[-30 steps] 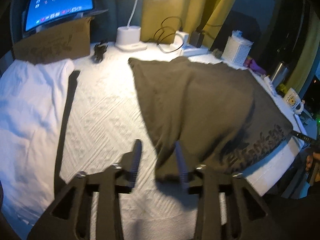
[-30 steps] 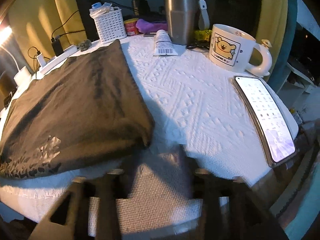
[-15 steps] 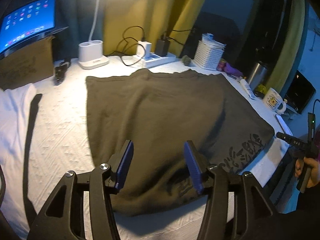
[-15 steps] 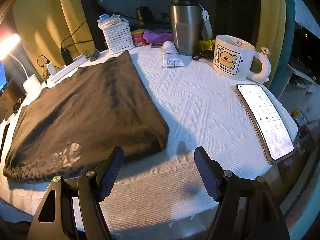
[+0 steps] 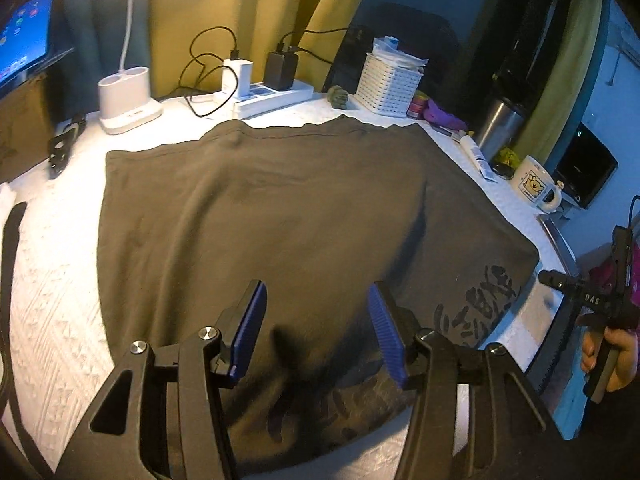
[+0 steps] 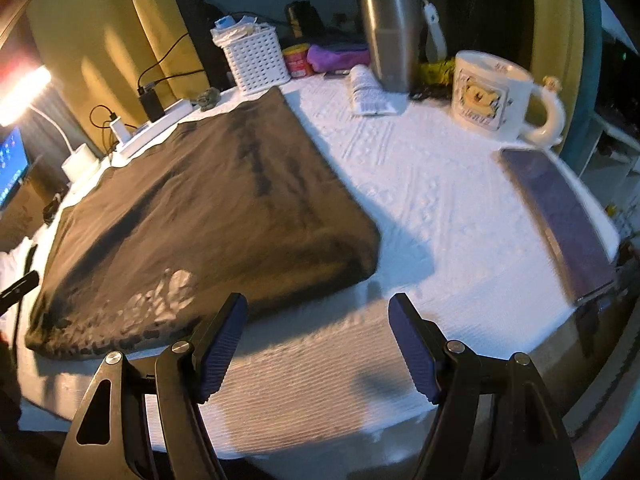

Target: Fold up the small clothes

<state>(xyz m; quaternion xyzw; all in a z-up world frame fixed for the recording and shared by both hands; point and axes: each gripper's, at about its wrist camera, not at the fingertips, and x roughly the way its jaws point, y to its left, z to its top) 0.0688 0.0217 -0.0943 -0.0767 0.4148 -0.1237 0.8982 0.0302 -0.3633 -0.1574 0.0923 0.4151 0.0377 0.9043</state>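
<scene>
Surface: a table under a white embossed cloth [image 6: 420,184], lamplit, with yellow curtains behind.

Task item: a dark folded garment [image 5: 304,216] lay flat on the cloth, its printed end at the near table edge. All places below are given from this garment.

Beyond its far edge: a white power strip [image 5: 276,98] with chargers, a white lamp base [image 5: 128,104] and a white perforated basket [image 5: 390,88].

To its right: bare cloth, then a steel tumbler [image 6: 394,40], a bear mug [image 6: 492,96] and a phone [image 6: 560,224] along the table's right edge.

To its left: a strip of open cloth.

Left gripper [image 5: 316,324]: blue pads spread wide, hovering over the garment's near end, gripping nothing.

Right gripper [image 6: 316,344]: pads equally wide, empty, off the garment's near right corner above the table edge.

Left wrist view only: a tablet screen [image 5: 24,40] far left, and the person's right hand [image 5: 612,352] on its handle.

Right wrist view only: the phone face and a red tin [image 6: 298,60] beside the basket.
</scene>
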